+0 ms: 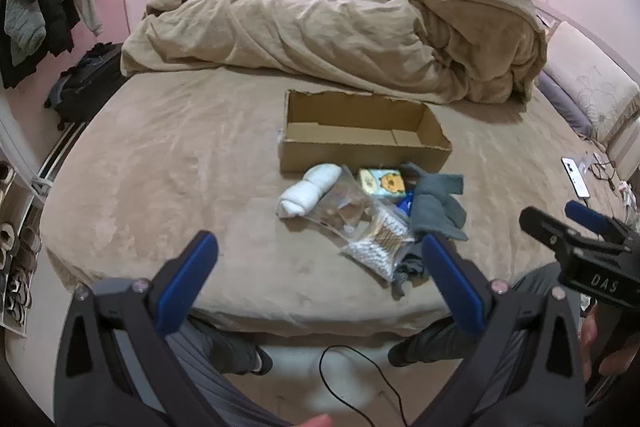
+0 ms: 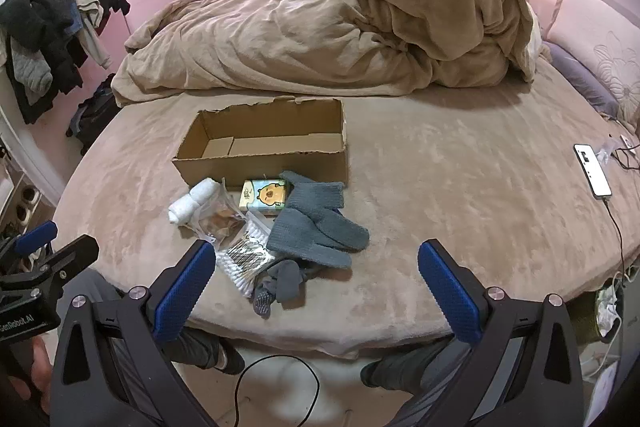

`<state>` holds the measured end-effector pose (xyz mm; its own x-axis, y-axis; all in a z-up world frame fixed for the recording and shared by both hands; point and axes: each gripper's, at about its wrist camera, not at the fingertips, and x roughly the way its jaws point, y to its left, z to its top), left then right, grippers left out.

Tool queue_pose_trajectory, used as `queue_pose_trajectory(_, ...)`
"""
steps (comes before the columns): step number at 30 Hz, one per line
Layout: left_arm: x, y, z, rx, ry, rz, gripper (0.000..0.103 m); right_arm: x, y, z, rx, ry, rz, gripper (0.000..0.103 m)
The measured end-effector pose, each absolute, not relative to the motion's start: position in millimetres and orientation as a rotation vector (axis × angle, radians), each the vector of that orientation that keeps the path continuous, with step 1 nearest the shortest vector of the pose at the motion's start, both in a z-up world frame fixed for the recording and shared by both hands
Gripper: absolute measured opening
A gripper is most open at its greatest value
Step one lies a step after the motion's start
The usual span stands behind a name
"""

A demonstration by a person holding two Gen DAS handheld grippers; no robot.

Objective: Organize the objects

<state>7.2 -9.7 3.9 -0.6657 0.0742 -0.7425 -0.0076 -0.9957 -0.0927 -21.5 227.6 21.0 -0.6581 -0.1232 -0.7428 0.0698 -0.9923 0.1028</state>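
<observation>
1. Sitting on bed (image 2: 440, 187): one box (image 2: 264, 163); near it one white roll (image 2: 192, 203), one tissue pack (image 2: 266, 197), two gloves (image 2: 316, 223), two clear bags (image 2: 240, 259).
2. Left gripper (image 1: 320, 263) and right gripper (image 2: 312, 267) hover at the near edge, jaws spread, gripping nothing.

The grey gloves (image 2: 316, 223) are hiding part of the cartoon tissue pack (image 2: 266, 198), the picture's lower edge is cutting off the black cable (image 1: 360, 387), and the clear snack bag's (image 1: 344, 207) contents are blurring.

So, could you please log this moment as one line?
left gripper: open, empty | right gripper: open, empty | cardboard box: empty | gloves, cotton swabs: unsorted on bed
</observation>
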Motion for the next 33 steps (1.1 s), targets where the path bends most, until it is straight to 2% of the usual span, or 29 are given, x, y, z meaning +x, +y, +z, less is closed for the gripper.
queue_pose_trajectory(9,6.9,-10.4,6.7,-1.269,-0.133,2.818,0.103,-16.4,215.0,24.3,1.237,0.01,-2.782,0.103)
queue_pose_trajectory(33,4.2,-15.6,7.3,-1.279,-0.159,2.831,0.103,-15.5,212.9,22.5,1.242,-0.038,-2.738,0.103)
